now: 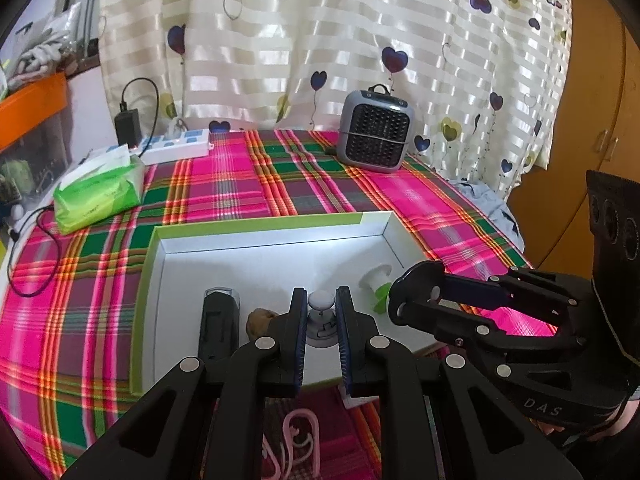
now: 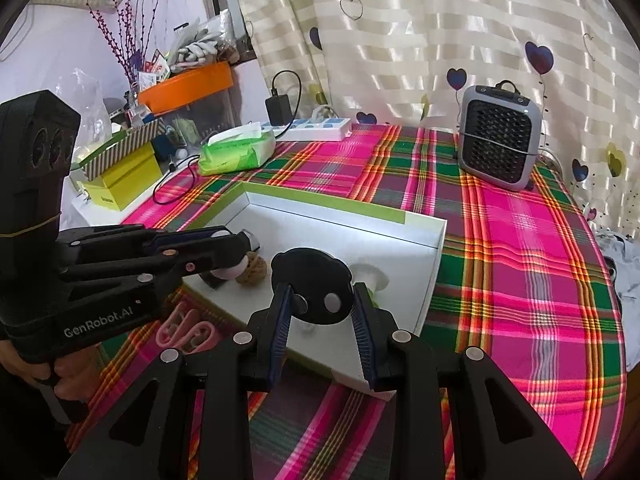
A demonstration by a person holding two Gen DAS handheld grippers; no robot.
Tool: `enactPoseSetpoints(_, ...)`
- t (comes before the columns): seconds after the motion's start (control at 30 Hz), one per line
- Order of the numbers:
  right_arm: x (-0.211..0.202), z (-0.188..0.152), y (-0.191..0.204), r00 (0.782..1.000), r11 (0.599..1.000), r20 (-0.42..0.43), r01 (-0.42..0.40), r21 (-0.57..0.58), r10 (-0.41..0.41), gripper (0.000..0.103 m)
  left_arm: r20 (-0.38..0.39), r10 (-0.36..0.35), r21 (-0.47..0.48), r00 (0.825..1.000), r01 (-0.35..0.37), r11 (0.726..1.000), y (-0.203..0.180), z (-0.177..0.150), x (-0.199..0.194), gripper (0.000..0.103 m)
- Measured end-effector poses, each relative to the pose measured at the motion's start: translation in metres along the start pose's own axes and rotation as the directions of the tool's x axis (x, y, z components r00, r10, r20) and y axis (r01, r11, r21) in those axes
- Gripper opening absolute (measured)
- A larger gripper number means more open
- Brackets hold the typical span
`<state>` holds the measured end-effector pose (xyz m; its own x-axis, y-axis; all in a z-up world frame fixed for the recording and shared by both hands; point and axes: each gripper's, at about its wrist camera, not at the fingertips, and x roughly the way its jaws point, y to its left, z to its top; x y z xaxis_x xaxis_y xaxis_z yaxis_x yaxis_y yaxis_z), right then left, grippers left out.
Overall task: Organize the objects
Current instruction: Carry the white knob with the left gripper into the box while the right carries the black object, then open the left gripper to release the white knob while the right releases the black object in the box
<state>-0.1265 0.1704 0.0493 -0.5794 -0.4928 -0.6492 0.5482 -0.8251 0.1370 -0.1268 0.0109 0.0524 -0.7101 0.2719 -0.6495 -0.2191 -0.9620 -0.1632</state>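
Note:
A shallow white box with a green rim [image 1: 256, 222] [image 2: 434, 276] lies on the plaid cloth. My left gripper [image 1: 321, 312] [image 2: 236, 254] is over it, shut on a grey and white knob-topped object [image 1: 320, 316]. My right gripper [image 2: 320, 308] [image 1: 404, 300] is shut on a round black disc [image 2: 314, 284] over the box's right part. In the box lie a black lighter-like case [image 1: 219, 320], a walnut [image 1: 259, 320] [image 2: 251, 271] and a white and green item [image 1: 378, 282] [image 2: 368, 276].
A pink clip [image 1: 296, 440] [image 2: 184, 330] lies on the cloth in front of the box. A green tissue pack [image 1: 100, 194] [image 2: 236, 150], a power strip [image 1: 176, 146] with a charger and a small grey heater [image 1: 374, 136] [image 2: 500, 140] stand at the back. Clutter sits at the left.

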Motion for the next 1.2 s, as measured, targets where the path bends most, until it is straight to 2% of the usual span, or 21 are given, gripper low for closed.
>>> enactPoseSetpoints(0.2, 0.014, -0.004, -0.003, 0.999, 1.000, -0.033, -0.008, 0.009, 0.009, 0.031, -0.020, -0.014, -0.020, 1.000, 0.013, 1.000, 0.005, -0.003, 0.013, 0.013)
enactPoseSetpoints(0.57, 0.027, -0.010, -0.009, 0.996, 1.000, -0.084, 0.001, 0.021, 0.001, 0.032, -0.057, -0.031, 0.014, 0.998, 0.031, 0.999, -0.003, -0.010, 0.026, 0.013)
enactPoseSetpoints(1.2, 0.027, -0.013, -0.010, 0.998, 0.999, -0.065, -0.017, 0.028, 0.019, 0.032, -0.106, -0.009, 0.033, 0.994, 0.012, 0.999, -0.005, -0.018, 0.042, 0.013)
